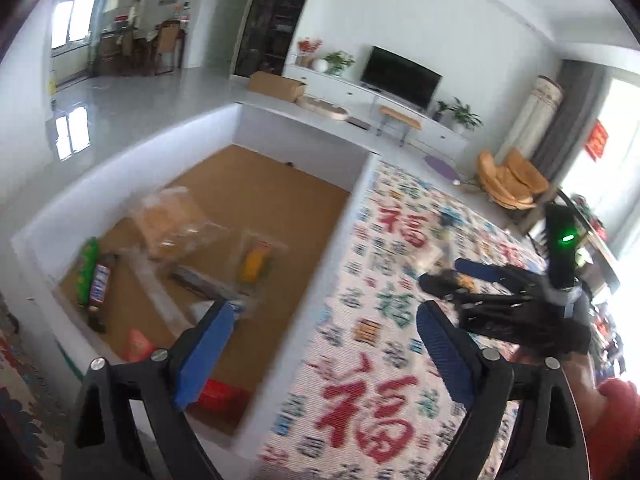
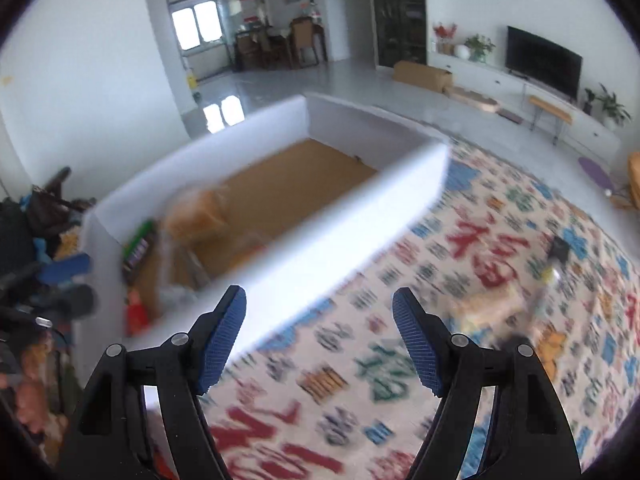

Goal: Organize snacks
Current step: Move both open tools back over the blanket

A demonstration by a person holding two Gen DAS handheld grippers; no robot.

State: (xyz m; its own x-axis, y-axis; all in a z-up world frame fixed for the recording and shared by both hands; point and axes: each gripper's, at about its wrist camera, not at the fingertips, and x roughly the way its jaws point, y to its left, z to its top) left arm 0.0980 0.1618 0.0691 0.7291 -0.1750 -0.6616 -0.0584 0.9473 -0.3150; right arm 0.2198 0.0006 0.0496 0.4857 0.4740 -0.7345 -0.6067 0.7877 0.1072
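The box [image 1: 362, 200] is the landmark: white walls, brown cardboard floor, standing on a surface covered by a patterned cloth [image 1: 384, 360].

Inside it, near the left wall, a green packet [image 1: 87, 268] and a dark bar [image 1: 99, 288] lie side by side. Toward the middle sits a clear bag [image 1: 176, 220] with something tan inside, and next to it a clear pack [image 1: 256, 260] holding something yellow. Red packs [image 1: 218, 394] lie near the box's close wall, partly hidden behind the left tool's finger. All of this is blurred, so labels cannot be read.

The left tool [image 1: 324, 340] hangs over the box's right wall, jaws spread wide, nothing between them.

The right tool [image 2: 320, 332] is also spread wide and empty, just outside the box's right wall over the cloth. In the left wrist view it appears right of the box, its lower body cut off by the frame edge.

On the cloth well right of the box lie smeared snacks [image 2: 492, 304]; a tan pack and a small dark item [image 2: 560, 248] can be guessed at, but their kind cannot be told. Left of the box, a dark heap is too blurred to make out.
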